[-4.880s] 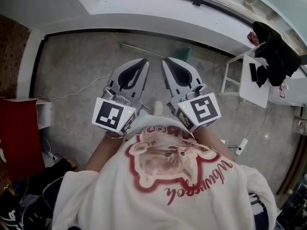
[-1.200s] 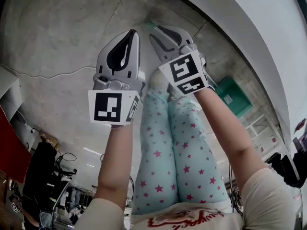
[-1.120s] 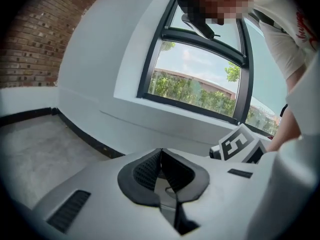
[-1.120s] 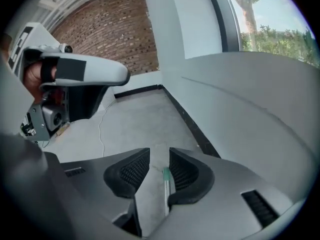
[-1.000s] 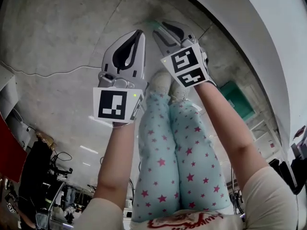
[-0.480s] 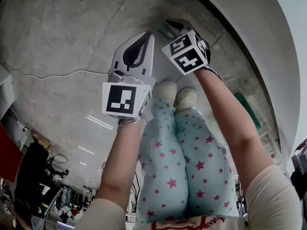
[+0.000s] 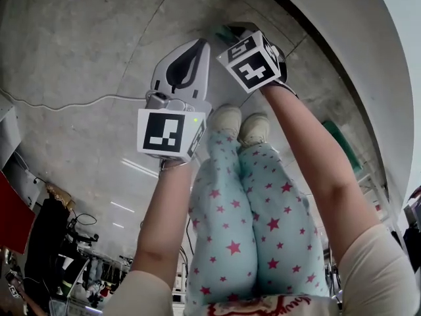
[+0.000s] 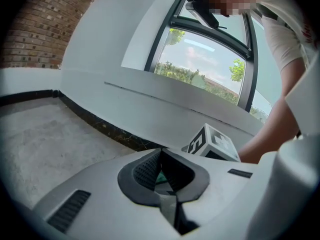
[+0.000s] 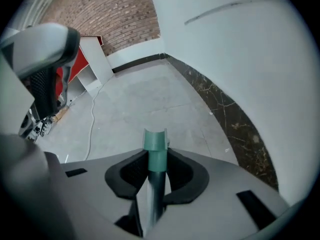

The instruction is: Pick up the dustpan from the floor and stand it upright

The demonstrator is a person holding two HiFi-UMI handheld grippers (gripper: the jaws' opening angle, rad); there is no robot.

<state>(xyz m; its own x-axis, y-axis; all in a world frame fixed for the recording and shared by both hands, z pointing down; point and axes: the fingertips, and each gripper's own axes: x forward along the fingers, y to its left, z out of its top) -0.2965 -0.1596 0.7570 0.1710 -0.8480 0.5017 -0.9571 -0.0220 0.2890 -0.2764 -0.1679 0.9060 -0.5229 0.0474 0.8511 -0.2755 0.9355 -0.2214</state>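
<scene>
The dustpan's green handle end (image 9: pixel 155 143) sticks up between the jaws of my right gripper (image 9: pixel 155 151), with its grey shaft running back between the pads. The jaws have just been closing and now press on the handle. In the head view the right gripper (image 7: pixel 227 31) points steeply down at the floor by the wall. The green pan (image 7: pixel 342 143) shows as a strip behind the right forearm. My left gripper (image 7: pixel 199 45) hangs beside it, a little to the left. Its jaws are shut with nothing in them (image 8: pixel 162 156).
Concrete floor runs up to a curved white wall (image 7: pixel 368 58) with a dark skirting (image 9: pixel 235 129). A white cable (image 7: pixel 66 101) lies across the floor at left. The person's shoes (image 7: pixel 227 120) stand just behind the grippers. A red cabinet (image 9: pixel 82 59) and a white shelf (image 9: pixel 97 66) stand farther off.
Both grippers have come down toward the floor. The right one has tipped steeper over the green handle end.
</scene>
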